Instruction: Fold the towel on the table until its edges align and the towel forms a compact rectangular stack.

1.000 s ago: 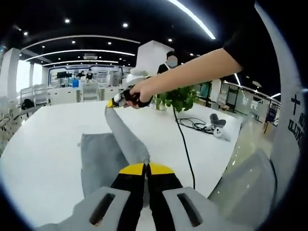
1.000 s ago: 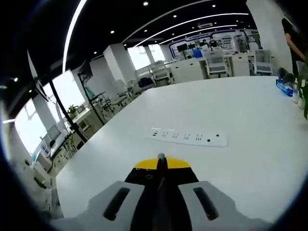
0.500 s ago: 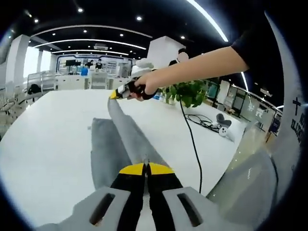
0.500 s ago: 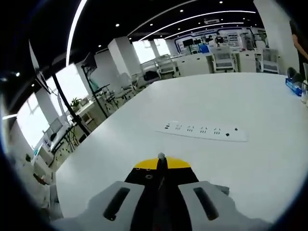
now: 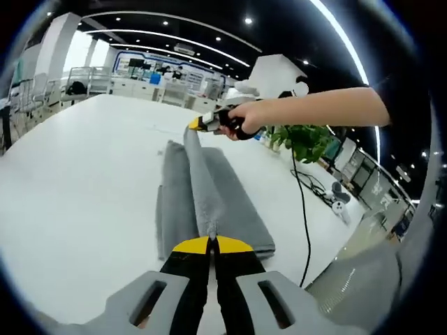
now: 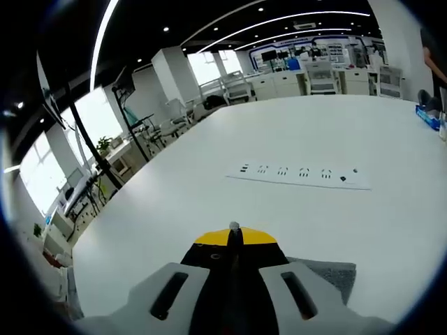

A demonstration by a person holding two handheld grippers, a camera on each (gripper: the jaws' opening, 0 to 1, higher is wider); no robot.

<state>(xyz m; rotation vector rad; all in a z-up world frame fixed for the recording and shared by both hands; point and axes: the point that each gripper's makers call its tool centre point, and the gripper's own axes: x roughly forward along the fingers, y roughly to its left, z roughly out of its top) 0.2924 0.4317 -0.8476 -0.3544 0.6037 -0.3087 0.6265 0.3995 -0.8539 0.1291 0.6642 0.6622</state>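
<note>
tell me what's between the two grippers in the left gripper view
A raised ridge of the grey towel runs from the left gripper to the right gripper, both shut on it; the left gripper view shows this.

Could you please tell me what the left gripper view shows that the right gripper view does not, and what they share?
The left gripper view shows the grey towel stretched as a raised ridge between the left tool and the right tool, plus the person's hand, a black cable and a potted plant. The right gripper view shows a white power strip lying apart. Both share the white table and some of the towel.
</note>
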